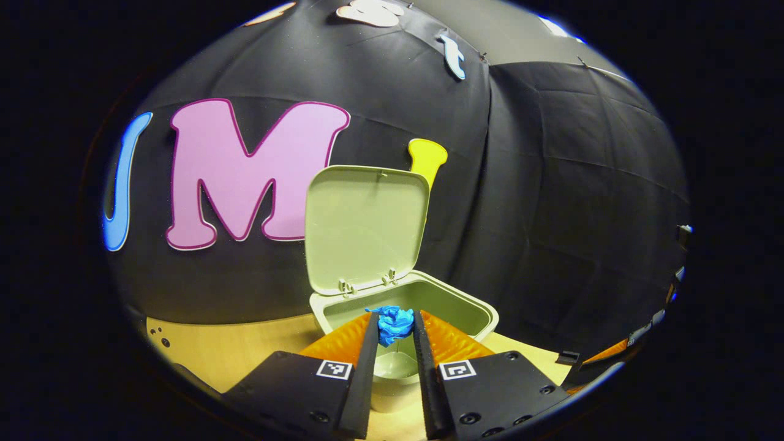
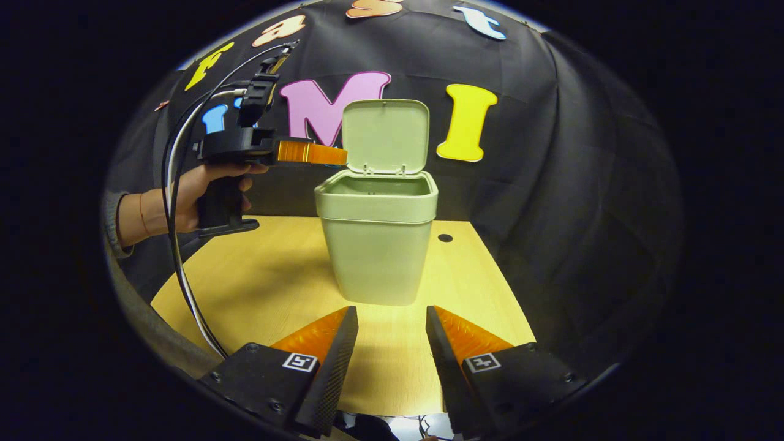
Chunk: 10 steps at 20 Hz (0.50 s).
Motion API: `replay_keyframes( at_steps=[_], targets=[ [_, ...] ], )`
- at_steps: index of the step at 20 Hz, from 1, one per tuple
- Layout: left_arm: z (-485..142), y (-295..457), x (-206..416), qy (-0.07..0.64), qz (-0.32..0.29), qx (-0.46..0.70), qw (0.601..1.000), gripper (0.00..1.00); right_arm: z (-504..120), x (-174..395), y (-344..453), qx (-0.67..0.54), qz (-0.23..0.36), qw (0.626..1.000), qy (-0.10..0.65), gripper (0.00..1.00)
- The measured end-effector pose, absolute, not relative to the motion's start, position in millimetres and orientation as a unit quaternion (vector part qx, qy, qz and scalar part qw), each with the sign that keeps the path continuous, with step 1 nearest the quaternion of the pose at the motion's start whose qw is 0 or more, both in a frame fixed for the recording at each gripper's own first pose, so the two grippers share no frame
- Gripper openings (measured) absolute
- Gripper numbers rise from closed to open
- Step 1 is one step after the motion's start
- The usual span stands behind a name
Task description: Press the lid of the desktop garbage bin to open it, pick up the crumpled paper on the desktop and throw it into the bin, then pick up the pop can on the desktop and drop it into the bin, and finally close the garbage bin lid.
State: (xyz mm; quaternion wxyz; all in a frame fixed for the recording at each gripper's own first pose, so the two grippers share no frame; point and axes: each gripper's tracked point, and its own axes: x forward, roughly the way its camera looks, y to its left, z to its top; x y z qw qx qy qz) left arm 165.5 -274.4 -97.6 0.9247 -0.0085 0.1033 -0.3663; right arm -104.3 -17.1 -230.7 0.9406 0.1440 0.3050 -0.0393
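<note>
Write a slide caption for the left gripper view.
Left hand-held gripper holds blue crumpled paper over the open green bin, lid up.

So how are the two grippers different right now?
The left gripper is shut on the blue crumpled paper; the right gripper is open and holds nothing. The left one is up by the rim of the open bin; the right one is low over the table. Both point toward the bin.

Garbage bin and lid: smooth plastic, showing a matt finish. Desktop: pale wood grain, giving off a slight sheen. Crumpled paper: creased, looking matt. Booth wall: wrinkling matt cloth.
</note>
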Motion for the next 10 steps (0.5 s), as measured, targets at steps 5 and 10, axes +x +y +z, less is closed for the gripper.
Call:
replay_keyframes(
  at_steps=[5, 10],
  targets=[
    [-114.4, -285.2, 180.8, 0.126, -0.359, 0.001, 0.925, 0.39, -235.9, -115.6, -31.6, 0.15, -0.073, 0.935, 0.313, 0.72],
    [-123.3, -289.6, 185.1, 0.135, -0.365, -0.008, 0.921, 0.47, -237.1, -116.1, -34.3, 0.155, -0.086, 0.932, 0.317, 0.72]
  ],
)
